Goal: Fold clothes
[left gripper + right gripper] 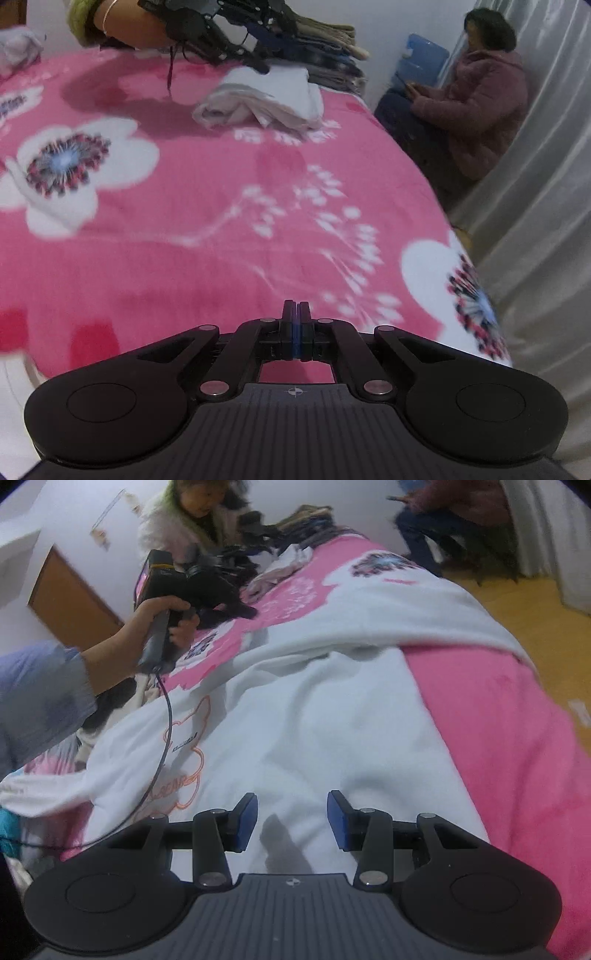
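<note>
A white top (295,709) with an orange outline print lies spread and wrinkled across the pink flowered blanket (498,731). My right gripper (291,808) hovers just over its near part, open, with only cloth and a shadow below the blue pads. A hand in a pale blue sleeve holds my left gripper (247,611) further back over the blanket. In the left wrist view the left gripper (295,308) is shut with nothing between its fingers, above bare pink blanket (184,221). A small folded white cloth (266,99) lies at the far side.
Another person's hand with a black gripper (221,37) reaches over the folded white cloth. A stack of folded clothes (332,62) stands behind it. A seated person (480,107) and a curtain (546,184) are on the right. Loose clothes (110,701) pile up at the bed's left; wooden floor (517,609) lies to the right.
</note>
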Available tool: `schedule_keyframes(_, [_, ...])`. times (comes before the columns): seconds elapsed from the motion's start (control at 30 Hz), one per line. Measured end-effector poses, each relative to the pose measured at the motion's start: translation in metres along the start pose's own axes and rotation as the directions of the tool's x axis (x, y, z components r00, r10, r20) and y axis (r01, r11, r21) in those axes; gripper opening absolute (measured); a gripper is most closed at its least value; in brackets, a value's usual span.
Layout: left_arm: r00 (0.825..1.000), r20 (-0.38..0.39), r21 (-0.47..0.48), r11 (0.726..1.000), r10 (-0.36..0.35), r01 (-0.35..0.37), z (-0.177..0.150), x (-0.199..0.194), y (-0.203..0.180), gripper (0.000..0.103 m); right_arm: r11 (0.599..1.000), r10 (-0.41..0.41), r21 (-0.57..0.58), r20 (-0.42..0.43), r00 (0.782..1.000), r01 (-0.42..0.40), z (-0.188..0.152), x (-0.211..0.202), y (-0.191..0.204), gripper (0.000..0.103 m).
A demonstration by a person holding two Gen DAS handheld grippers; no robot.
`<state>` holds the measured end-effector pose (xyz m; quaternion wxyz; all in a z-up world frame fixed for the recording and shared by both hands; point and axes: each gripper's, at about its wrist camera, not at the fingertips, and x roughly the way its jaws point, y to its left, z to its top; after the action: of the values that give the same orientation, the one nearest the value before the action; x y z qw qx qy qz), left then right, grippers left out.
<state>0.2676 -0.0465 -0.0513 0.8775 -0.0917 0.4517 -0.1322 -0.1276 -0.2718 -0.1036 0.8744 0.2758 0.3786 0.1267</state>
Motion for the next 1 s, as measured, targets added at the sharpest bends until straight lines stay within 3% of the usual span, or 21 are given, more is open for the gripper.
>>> schedule_keyframes(0.03, [0.999,-0.028,-0.021,1.000,-0.022,0.021,0.003,0.000,0.005,0.003,1.000,-0.001,0.013,-0.002,1.000,0.001,-0.002,-0.004,-0.002,0.044])
schedule_keyframes(0.07, [0.996,-0.067,-0.059,0.997,-0.056,0.052,0.002,-0.002,0.013,0.015,1.000,0.001,0.026,-0.002,1.000,-0.001,-0.003,-0.006,-0.005,0.043])
schedule_keyframes(0.1, [0.991,-0.092,-0.106,0.991,-0.094,0.084,-0.004,-0.009,0.022,0.021,0.999,0.007,0.040,-0.002,1.000,-0.007,-0.005,-0.008,-0.008,0.043])
schedule_keyframes(0.17, [0.984,-0.107,-0.100,0.986,-0.142,0.131,-0.019,-0.023,0.034,0.023,0.998,0.015,0.057,-0.001,1.000,-0.015,-0.005,-0.008,-0.011,0.043])
schedule_keyframes(0.2, [0.984,-0.112,-0.077,0.988,-0.141,0.133,-0.024,-0.028,0.038,0.023,0.998,0.018,0.064,-0.001,1.000,-0.018,-0.005,-0.007,-0.012,0.043])
schedule_keyframes(0.33, [0.974,-0.172,-0.043,0.989,-0.150,0.145,-0.033,-0.022,0.037,0.053,0.998,0.017,0.058,-0.003,1.000,-0.017,-0.004,-0.005,-0.012,0.043])
schedule_keyframes(0.37, [0.975,-0.178,-0.029,0.991,-0.136,0.133,-0.034,-0.018,0.032,0.054,0.998,0.022,0.061,0.000,1.000,-0.022,-0.005,-0.005,-0.013,0.043])
schedule_keyframes(0.4, [0.979,-0.174,-0.008,0.994,-0.109,0.110,-0.035,-0.015,0.026,0.054,0.997,0.028,0.066,0.004,1.000,-0.028,-0.006,-0.005,-0.015,0.043])
schedule_keyframes(0.43, [0.983,-0.160,0.003,0.996,-0.091,0.093,-0.037,-0.012,0.021,0.044,0.997,0.033,0.076,0.008,0.999,-0.033,-0.007,-0.005,-0.016,0.043])
schedule_keyframes(0.47, [0.987,-0.139,0.005,0.997,-0.079,0.080,-0.038,-0.010,0.017,0.011,0.996,0.037,0.085,0.009,0.999,-0.037,-0.007,-0.005,-0.017,0.043])
schedule_keyframes(0.5, [0.988,-0.127,-0.010,0.996,-0.091,0.090,-0.038,-0.007,0.015,0.001,0.996,0.037,0.087,0.007,0.999,-0.038,-0.006,-0.005,-0.017,0.043])
schedule_keyframes(0.63, [0.997,-0.052,-0.069,0.996,-0.055,0.051,-0.024,0.001,0.013,0.001,0.999,0.012,0.053,0.001,1.000,-0.012,-0.006,-0.005,-0.011,0.041])
schedule_keyframes(0.8, [1.000,0.000,-0.071,0.997,0.031,-0.031,0.001,0.034,0.004,0.001,0.998,0.002,0.059,0.008,1.000,-0.003,-0.010,-0.008,-0.014,0.037])
schedule_keyframes(0.87, [0.994,0.052,-0.035,0.995,0.099,-0.097,0.002,0.043,-0.002,0.001,0.997,0.006,0.075,0.008,1.000,-0.007,-0.012,-0.009,-0.016,0.037])
schedule_keyframes(0.93, [0.976,0.138,0.039,0.984,0.169,-0.176,0.005,0.045,-0.008,0.003,0.998,-0.002,0.063,0.002,1.000,0.002,-0.013,-0.010,-0.015,0.037])
schedule_keyframes(1.0, [0.967,0.123,0.041,0.973,0.221,-0.228,0.012,0.045,-0.007,0.004,0.999,-0.017,0.036,-0.006,1.000,0.017,-0.013,-0.011,-0.012,0.037])
